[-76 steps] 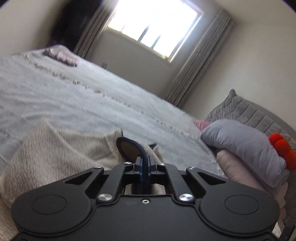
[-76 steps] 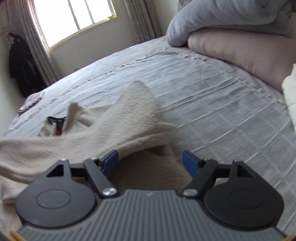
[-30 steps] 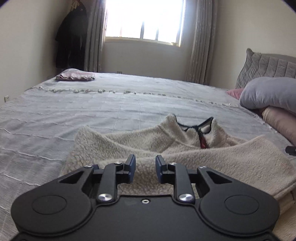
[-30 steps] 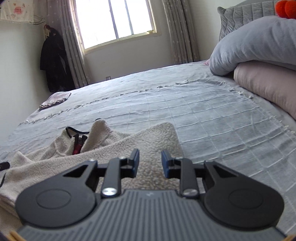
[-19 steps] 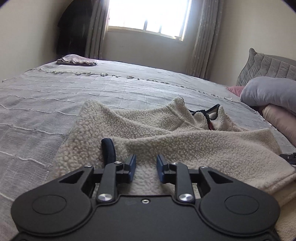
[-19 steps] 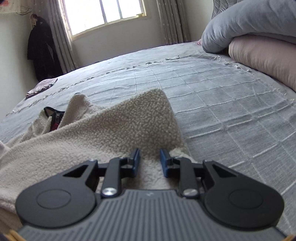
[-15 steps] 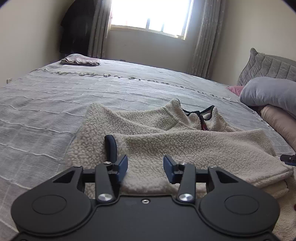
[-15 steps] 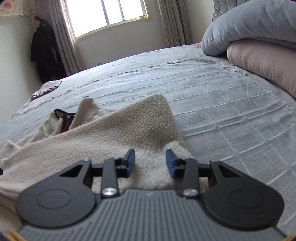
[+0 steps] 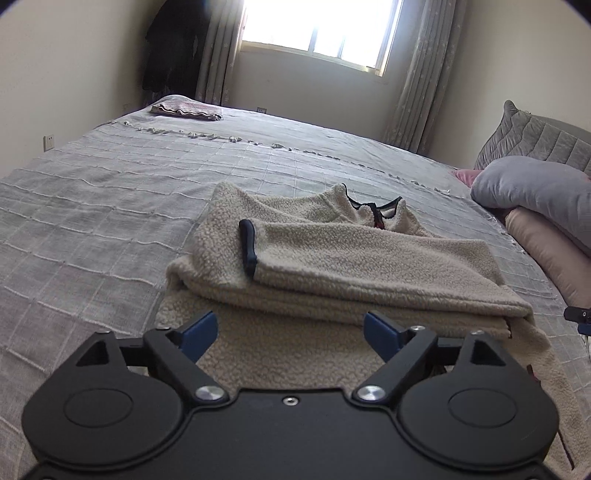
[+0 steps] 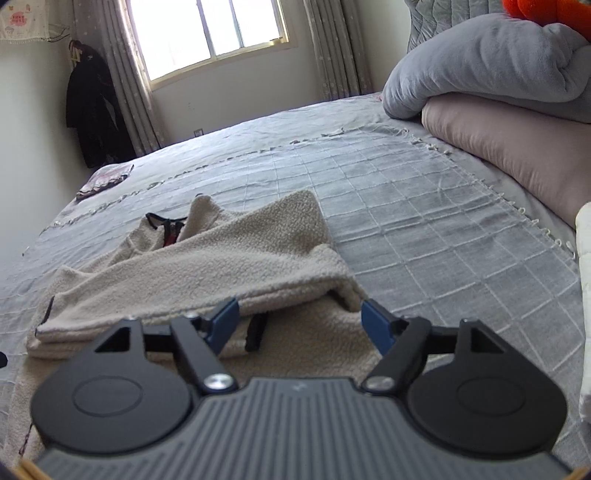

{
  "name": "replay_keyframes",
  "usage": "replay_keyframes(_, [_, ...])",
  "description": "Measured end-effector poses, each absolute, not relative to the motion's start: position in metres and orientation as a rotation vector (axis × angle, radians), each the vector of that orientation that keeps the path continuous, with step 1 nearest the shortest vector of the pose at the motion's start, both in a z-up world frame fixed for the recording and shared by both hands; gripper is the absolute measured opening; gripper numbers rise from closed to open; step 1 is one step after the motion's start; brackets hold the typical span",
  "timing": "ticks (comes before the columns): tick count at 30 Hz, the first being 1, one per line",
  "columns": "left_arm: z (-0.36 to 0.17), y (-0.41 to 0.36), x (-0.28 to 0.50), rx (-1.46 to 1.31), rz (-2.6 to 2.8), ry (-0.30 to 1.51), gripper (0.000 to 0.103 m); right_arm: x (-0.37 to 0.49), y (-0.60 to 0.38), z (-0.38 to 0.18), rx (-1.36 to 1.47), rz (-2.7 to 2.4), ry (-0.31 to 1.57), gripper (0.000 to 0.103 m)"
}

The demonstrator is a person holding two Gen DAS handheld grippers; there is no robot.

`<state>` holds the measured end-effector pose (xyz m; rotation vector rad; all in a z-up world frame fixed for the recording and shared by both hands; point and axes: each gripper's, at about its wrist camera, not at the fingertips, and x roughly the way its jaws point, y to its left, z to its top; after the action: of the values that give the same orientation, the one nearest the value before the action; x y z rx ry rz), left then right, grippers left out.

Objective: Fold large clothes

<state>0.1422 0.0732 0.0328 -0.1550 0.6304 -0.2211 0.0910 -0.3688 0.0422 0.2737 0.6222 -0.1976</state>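
A cream fleece jacket [image 9: 332, 258] lies on the grey bedspread [image 9: 92, 206], its sleeves folded across the body and its dark collar at the far end. One sleeve's dark cuff [image 9: 248, 245] lies on top at the left. My left gripper [image 9: 290, 330] is open and empty, just above the jacket's near part. In the right wrist view the jacket [image 10: 221, 273] lies ahead and to the left. My right gripper [image 10: 299, 325] is open and empty over its near right corner. Another dark cuff [image 10: 256, 332] shows under the fold.
Grey and pink pillows [image 10: 498, 110] are stacked at the right, with a red toy [image 10: 546, 11] on top. A small folded cloth [image 9: 186, 110] lies at the bed's far corner. A dark coat [image 10: 92, 107] hangs by the curtains. A white item [image 10: 583, 295] is at the right edge.
Both grippers opened wide, let go of the folded sleeves and drew back toward me. The sleeves now lie flat across the jacket.
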Motion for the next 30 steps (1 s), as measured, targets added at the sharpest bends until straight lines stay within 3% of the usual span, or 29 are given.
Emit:
replay_keyframes(3, [0.028,0.077,0.124,-0.149,-0.23,0.644,0.101,0.071,-0.362,0.046,0.242,-0.221,0.617,0.086])
replay_keyframes(6, [0.017,0.082,0.107,-0.123,-0.225,0.652,0.103,0.045,-0.365,0.038,0.306,-0.221,0.595,0.098])
replay_keyframes(17, [-0.006,0.115,0.076,-0.08,-0.231,0.764,0.103,-0.004,-0.377,0.008,0.217,-0.222,0.711,0.1])
replay_keyframes(30, [-0.023,0.168,0.058,-0.445,-0.472,0.984,0.103,-0.041,-0.416,-0.031,0.441,-0.063,0.902,0.1])
